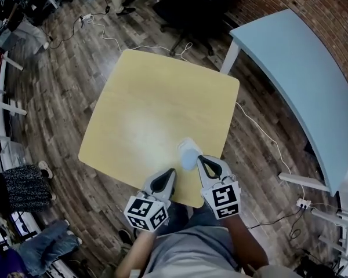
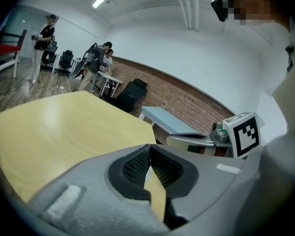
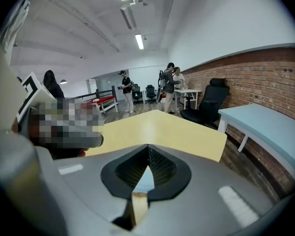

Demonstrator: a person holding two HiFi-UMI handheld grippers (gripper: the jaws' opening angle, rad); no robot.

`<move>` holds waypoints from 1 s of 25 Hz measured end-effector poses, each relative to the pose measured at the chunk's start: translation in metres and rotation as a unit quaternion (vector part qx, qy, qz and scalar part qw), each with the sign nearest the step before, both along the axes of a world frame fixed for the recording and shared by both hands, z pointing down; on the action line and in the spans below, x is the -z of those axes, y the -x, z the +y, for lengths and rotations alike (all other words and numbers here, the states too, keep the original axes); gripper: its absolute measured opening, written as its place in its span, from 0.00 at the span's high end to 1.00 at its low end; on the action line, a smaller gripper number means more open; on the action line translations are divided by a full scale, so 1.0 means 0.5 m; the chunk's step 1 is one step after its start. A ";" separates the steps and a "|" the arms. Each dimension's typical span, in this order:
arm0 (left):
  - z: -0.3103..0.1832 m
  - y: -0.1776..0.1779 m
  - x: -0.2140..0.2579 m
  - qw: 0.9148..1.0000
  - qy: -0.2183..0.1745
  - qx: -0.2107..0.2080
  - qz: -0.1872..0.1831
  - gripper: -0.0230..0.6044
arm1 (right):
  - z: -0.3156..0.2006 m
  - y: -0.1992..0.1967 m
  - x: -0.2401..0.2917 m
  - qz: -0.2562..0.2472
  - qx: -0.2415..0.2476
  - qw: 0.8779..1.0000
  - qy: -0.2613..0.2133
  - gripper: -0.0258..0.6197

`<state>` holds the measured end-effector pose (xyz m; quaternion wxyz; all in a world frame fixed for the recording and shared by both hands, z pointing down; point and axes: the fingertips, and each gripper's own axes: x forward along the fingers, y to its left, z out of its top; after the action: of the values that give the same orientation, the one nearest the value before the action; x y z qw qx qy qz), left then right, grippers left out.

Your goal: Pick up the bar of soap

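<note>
The soap (image 1: 188,154) lies on the tabletop (image 1: 145,97) near its front edge, just beside the tip of our right tool (image 1: 201,158), whose jaws are closed and empty. Our left tool (image 1: 171,172), jaws likewise pressed together with nothing between them, hovers near the soap's other side, over the same edge.
</note>
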<state>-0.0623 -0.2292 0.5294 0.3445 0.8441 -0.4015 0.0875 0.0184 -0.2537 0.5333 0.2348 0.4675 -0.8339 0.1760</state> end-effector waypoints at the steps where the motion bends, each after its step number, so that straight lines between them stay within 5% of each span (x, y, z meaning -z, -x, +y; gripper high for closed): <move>1: 0.004 -0.003 -0.019 1.000 0.021 0.002 0.015 0.95 | -0.005 0.002 -0.017 0.002 0.005 1.000 0.006 0.96; 9: 0.028 -0.036 -0.172 0.987 0.139 0.028 0.070 0.78 | -0.038 -0.001 -0.148 0.011 0.029 0.999 0.043 0.96; 14: 0.035 -0.047 -0.222 0.965 0.203 0.078 0.146 0.70 | -0.035 0.000 -0.199 0.018 0.039 0.997 0.069 0.96; 25: 0.007 -0.057 -0.267 0.943 0.230 0.125 0.206 0.68 | -0.026 0.009 -0.221 0.015 0.044 0.996 0.080 0.96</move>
<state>-0.0339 -0.2254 0.6632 0.6125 0.6845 -0.3932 -0.0419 0.0137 -0.2667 0.6437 0.2912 0.4123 -0.8335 0.2248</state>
